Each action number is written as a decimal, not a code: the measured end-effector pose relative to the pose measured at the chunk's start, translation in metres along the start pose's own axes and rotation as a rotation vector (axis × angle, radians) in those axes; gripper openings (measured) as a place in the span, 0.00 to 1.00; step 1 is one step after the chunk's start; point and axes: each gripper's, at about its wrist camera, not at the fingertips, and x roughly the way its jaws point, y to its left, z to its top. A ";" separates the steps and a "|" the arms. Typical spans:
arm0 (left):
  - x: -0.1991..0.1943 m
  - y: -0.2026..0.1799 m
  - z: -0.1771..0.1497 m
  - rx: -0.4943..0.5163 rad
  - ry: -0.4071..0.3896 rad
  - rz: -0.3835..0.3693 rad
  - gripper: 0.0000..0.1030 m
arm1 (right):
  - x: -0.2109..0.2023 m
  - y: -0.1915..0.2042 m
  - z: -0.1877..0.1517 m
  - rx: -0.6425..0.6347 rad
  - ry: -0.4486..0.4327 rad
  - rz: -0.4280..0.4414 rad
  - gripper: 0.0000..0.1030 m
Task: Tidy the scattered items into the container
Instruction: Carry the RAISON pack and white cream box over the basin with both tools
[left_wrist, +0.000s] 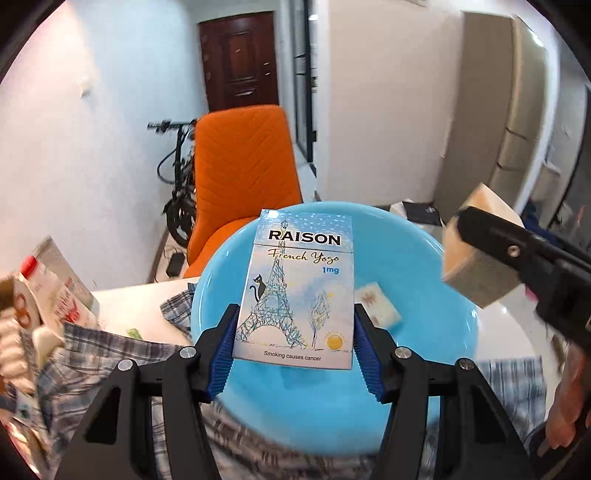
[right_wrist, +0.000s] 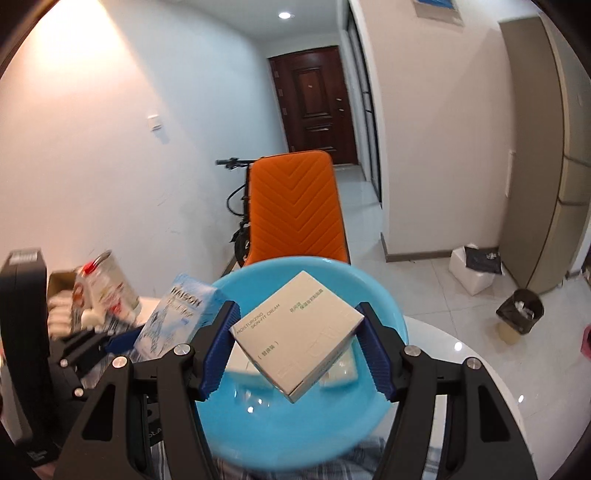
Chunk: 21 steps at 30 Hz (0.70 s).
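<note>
My left gripper (left_wrist: 294, 332) is shut on a pale blue RAISON cigarette pack (left_wrist: 295, 288), held upright over the light blue bowl (left_wrist: 332, 417). My right gripper (right_wrist: 297, 347) is shut on a white skin-fit cream box (right_wrist: 295, 332), tilted, over the same bowl (right_wrist: 273, 428). In the left wrist view the right gripper (left_wrist: 524, 266) and its box (left_wrist: 476, 254) show at the right. In the right wrist view the pack (right_wrist: 173, 317) shows at the left. A small white packet (left_wrist: 378, 304) lies inside the bowl.
Plaid cloth (left_wrist: 110, 365) lies under and around the bowl on the white table (left_wrist: 125, 306). Snack packets and a can (right_wrist: 107, 291) stand at the left. An orange chair (right_wrist: 295, 210) stands beyond the table, with a bicycle behind it.
</note>
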 end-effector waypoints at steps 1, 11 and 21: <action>0.008 0.004 0.002 -0.011 0.014 -0.001 0.59 | 0.008 -0.004 0.003 0.021 0.005 -0.009 0.61; 0.079 0.016 0.000 -0.030 0.121 -0.021 0.59 | 0.077 -0.024 -0.006 0.054 0.120 -0.018 0.61; 0.090 0.017 -0.001 -0.027 0.128 -0.006 0.59 | 0.089 -0.023 -0.007 0.010 0.149 -0.028 0.61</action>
